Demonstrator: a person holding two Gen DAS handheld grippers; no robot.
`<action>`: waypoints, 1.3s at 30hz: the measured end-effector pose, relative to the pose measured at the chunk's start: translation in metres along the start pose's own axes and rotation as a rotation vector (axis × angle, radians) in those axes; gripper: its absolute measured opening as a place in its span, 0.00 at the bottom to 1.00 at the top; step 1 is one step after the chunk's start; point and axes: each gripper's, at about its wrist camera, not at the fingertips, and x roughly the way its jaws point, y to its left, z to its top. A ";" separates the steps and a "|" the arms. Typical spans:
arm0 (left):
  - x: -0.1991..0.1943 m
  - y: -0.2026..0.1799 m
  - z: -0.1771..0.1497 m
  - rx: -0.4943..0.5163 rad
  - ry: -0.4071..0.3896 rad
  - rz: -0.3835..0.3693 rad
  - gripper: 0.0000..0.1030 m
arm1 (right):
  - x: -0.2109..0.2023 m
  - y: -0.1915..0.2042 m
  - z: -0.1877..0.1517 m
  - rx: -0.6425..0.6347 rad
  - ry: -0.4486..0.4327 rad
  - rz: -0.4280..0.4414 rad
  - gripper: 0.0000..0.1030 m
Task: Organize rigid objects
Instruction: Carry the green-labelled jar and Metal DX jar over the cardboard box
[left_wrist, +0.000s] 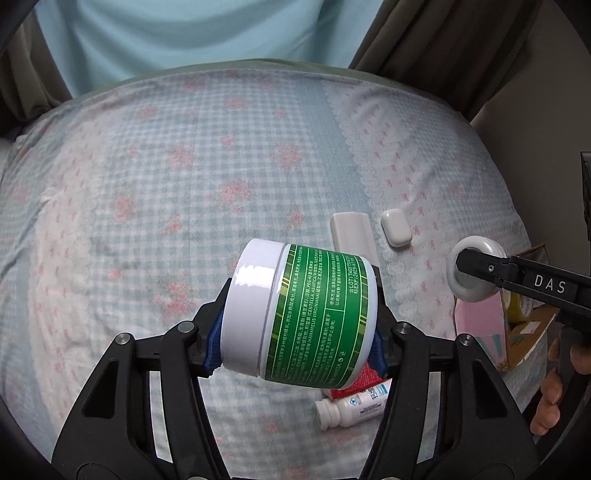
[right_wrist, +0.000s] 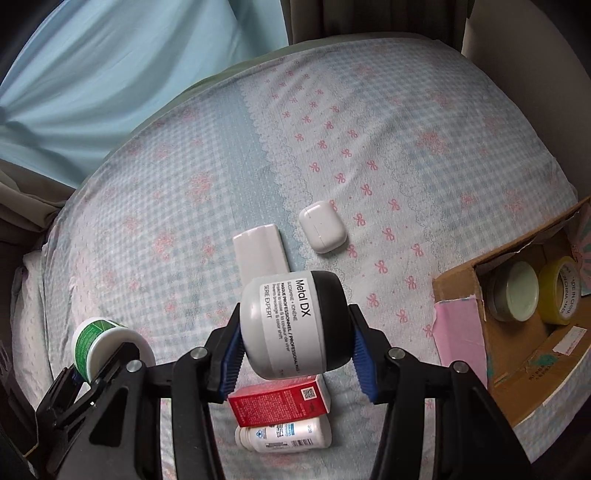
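My left gripper (left_wrist: 299, 332) is shut on a white jar with a green label (left_wrist: 317, 314), held on its side above the bed, blue pads on its lid and base. My right gripper (right_wrist: 295, 343) is shut on a grey "Metal DX" jar with a black lid (right_wrist: 288, 325), also lifted off the bed. On the checked bedsheet below lie a white earbuds case (right_wrist: 322, 226), a flat white bar-shaped thing (right_wrist: 260, 251), a red carton (right_wrist: 279, 404) and a small white bottle (right_wrist: 284, 435). The left wrist view shows the right gripper (left_wrist: 469, 269) at the right edge.
An open cardboard box (right_wrist: 461, 280) stands at the bed's right side, with a round tin (right_wrist: 515, 295) and a yellow tape roll (right_wrist: 557, 291) inside. Pale blue curtains hang beyond the far edge of the bed. A person's fingers (left_wrist: 550, 391) show at the lower right.
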 end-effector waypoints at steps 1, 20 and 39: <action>-0.010 -0.004 0.001 0.002 -0.006 -0.002 0.53 | -0.008 0.003 -0.001 -0.007 -0.002 0.007 0.46; -0.146 -0.152 -0.021 0.019 -0.081 -0.055 0.51 | -0.166 -0.076 -0.028 -0.140 -0.060 0.130 0.46; -0.075 -0.352 -0.045 0.015 0.018 -0.112 0.51 | -0.196 -0.302 0.018 -0.139 -0.048 0.064 0.46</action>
